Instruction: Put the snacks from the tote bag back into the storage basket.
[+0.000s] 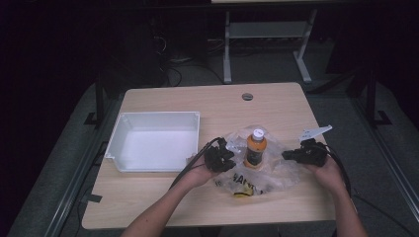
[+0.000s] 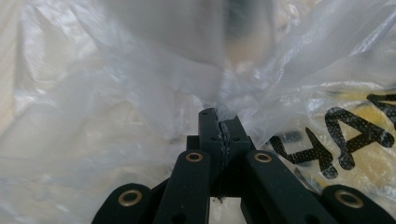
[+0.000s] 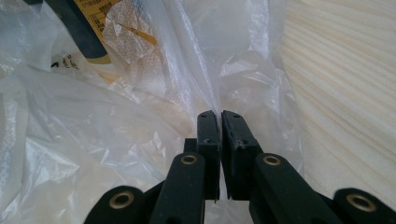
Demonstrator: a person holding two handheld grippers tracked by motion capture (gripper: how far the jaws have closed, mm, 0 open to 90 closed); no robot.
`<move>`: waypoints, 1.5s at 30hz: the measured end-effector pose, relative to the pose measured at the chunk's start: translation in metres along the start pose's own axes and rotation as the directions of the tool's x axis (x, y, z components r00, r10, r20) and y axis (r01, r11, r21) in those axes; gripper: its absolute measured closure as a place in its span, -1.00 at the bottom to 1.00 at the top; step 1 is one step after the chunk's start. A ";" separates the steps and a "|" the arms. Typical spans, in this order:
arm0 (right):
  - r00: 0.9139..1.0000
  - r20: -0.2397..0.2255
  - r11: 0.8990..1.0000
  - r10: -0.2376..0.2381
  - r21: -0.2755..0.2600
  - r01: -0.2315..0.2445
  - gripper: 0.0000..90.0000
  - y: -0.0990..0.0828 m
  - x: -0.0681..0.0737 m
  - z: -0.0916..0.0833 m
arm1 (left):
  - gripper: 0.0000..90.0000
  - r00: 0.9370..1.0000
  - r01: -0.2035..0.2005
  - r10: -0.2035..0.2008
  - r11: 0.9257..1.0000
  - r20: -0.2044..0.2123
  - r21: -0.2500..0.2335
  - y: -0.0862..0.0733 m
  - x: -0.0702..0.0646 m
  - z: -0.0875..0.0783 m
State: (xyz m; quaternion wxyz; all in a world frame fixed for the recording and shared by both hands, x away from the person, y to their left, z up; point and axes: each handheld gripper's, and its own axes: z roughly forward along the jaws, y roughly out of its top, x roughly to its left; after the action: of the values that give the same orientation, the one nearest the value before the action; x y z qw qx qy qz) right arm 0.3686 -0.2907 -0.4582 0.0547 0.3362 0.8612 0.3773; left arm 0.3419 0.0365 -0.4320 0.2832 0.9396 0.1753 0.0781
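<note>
1. The clear plastic bag (image 1: 257,173) lies crumpled on the near half of the wooden table (image 1: 163,197), with black and yellow print on its near edge.
2. The left gripper (image 1: 228,159) is at the bag's left side. In the left gripper view its jaws are pressed together with a fold of the bag's film (image 2: 219,100) pinched between them.
3. The right gripper (image 1: 288,155) is at the bag's right side. In the right gripper view its jaws are nearly together and a thin sheet of the film (image 3: 217,100) runs up from the narrow slit between them, so it grips the bag too.
4. An orange bottle (image 1: 255,148) with a white cap stands upright on the bag, between the two grippers.
5. A white tray (image 1: 118,143) sits on the table to the left of the bag, just beyond the left gripper, apart from the bag.
6. A small round grey grommet (image 1: 247,96) is set in the tabletop beyond the bag, near the far edge.
</note>
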 end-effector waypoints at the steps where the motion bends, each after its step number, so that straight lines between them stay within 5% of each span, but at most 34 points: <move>1: 1.000 0.001 1.000 0.000 0.000 0.000 0.91 0.000 0.000 0.000 | 1.00 1.000 -0.010 0.010 1.000 -0.007 0.000 -0.001 -0.002 0.001; 14: 1.000 0.002 1.000 0.003 0.002 -0.003 0.90 -0.001 -0.001 -0.001 | 0.96 1.000 0.005 -0.005 1.000 0.025 -0.007 -0.014 -0.008 0.005; 34: 1.000 0.013 1.000 0.012 0.010 -0.012 0.89 -0.002 -0.002 0.001 | 0.53 0.995 0.042 -0.030 0.991 0.090 -0.127 -0.012 -0.003 -0.056; 45: 1.000 0.012 1.000 0.014 0.012 -0.015 0.88 -0.002 -0.002 0.002 | 0.41 0.998 0.006 0.004 0.988 0.064 -0.157 0.007 0.001 -0.091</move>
State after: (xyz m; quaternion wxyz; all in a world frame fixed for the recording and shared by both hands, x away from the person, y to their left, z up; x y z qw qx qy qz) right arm 0.3698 -0.2922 -0.4611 0.0553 0.3451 0.8606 0.3704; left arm 0.3224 0.0774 -0.3528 0.3618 0.9164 0.1600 0.0613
